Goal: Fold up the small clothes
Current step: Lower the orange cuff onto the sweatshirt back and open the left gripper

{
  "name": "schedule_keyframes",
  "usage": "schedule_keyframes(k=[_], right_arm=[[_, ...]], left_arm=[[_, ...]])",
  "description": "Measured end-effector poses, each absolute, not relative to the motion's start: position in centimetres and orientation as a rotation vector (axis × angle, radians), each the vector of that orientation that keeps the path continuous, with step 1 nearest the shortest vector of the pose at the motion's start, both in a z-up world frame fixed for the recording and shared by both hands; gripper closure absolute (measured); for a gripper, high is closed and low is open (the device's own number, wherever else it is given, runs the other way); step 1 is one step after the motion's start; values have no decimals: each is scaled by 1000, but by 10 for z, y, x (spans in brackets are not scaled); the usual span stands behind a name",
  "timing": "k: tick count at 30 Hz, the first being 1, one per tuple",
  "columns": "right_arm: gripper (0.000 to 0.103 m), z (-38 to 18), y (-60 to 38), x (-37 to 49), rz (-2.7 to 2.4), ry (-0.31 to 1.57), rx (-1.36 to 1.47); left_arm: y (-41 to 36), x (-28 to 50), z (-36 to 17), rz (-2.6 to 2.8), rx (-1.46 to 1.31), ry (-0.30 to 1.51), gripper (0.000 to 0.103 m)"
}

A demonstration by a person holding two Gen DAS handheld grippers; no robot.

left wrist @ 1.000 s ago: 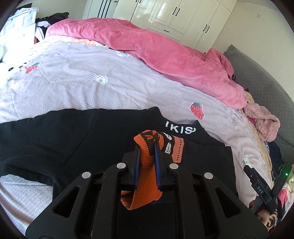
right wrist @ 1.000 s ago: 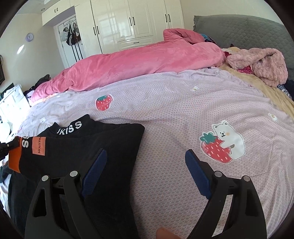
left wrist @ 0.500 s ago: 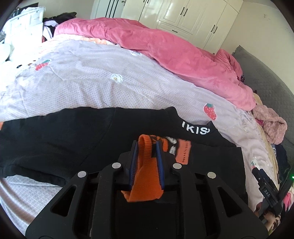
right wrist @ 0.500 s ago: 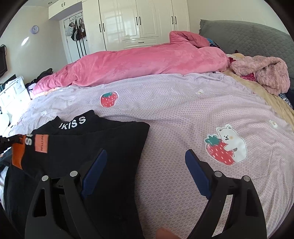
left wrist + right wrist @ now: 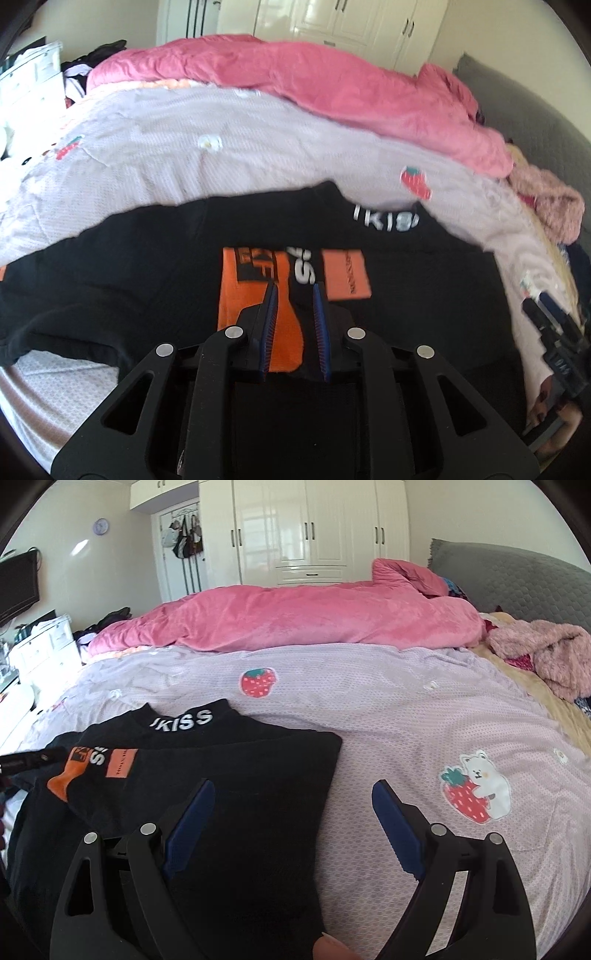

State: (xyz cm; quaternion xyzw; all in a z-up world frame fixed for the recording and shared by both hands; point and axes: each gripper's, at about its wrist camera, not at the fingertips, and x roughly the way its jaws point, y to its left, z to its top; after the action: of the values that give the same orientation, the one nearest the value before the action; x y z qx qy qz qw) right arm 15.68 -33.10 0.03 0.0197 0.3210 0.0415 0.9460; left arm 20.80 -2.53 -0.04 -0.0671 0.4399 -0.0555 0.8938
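The black sweater (image 5: pixel 147 266) lies spread flat on the bed, directly under and ahead of the left tool (image 5: pixel 295 286). One sleeve is folded across its chest, so the orange cuff (image 5: pixel 251 295) sits at the tool's tips and runs back between its blue pads. The jaws stand nearly together with the cuff and some black cloth in the narrow gap. The left wrist view is blurred, so it cannot be told whether the pads actually press on the cuff or merely flank it. Just beyond the tips on the right side is an orange patch (image 5: pixel 345 273), and farther ahead is the collar (image 5: pixel 384 221) with white lettering. In the right wrist view the same sweater fills the space under the left finger of the right tool (image 5: pixel 293 783), and its straight folded edge runs forward between the two fingers. This tool is spread wide and grips nothing; its right finger hangs over bare lilac bedsheet (image 5: pixel 369 701). A strawberry-and-bear print (image 5: pixel 476 790) lies on the sheet just to the right of that finger. A fingertip (image 5: pixel 332 949) shows at the bottom edge behind the tool. Far ahead of both tools a pink duvet (image 5: pixel 295 620) is heaped across the bed, with white wardrobes (image 5: pixel 314 528) behind it. To the right are a fluffy pink garment (image 5: pixel 546 653) and a grey headboard (image 5: pixel 517 576).
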Motion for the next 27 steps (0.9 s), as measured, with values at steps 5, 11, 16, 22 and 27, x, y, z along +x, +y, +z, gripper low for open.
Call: schedule_keyframes(k=[5, 11, 16, 22, 27], right_arm=[[17, 0, -310, 152, 159, 656, 25], [17, -6, -285, 150, 216, 673, -15], [17, -18, -277, 156, 196, 728, -49], [20, -47, -289, 173, 119, 885, -21], [18, -45, -286, 171, 125, 870, -30]], left_arm=[[-25, 208, -32, -103, -85, 988, 89], [-24, 203, -32, -114, -77, 975, 89], [-22, 203, -32, -119, -84, 970, 89], [-22, 202, -31, -126, -94, 968, 89], [-21, 203, -31, -130, -101, 967, 89]])
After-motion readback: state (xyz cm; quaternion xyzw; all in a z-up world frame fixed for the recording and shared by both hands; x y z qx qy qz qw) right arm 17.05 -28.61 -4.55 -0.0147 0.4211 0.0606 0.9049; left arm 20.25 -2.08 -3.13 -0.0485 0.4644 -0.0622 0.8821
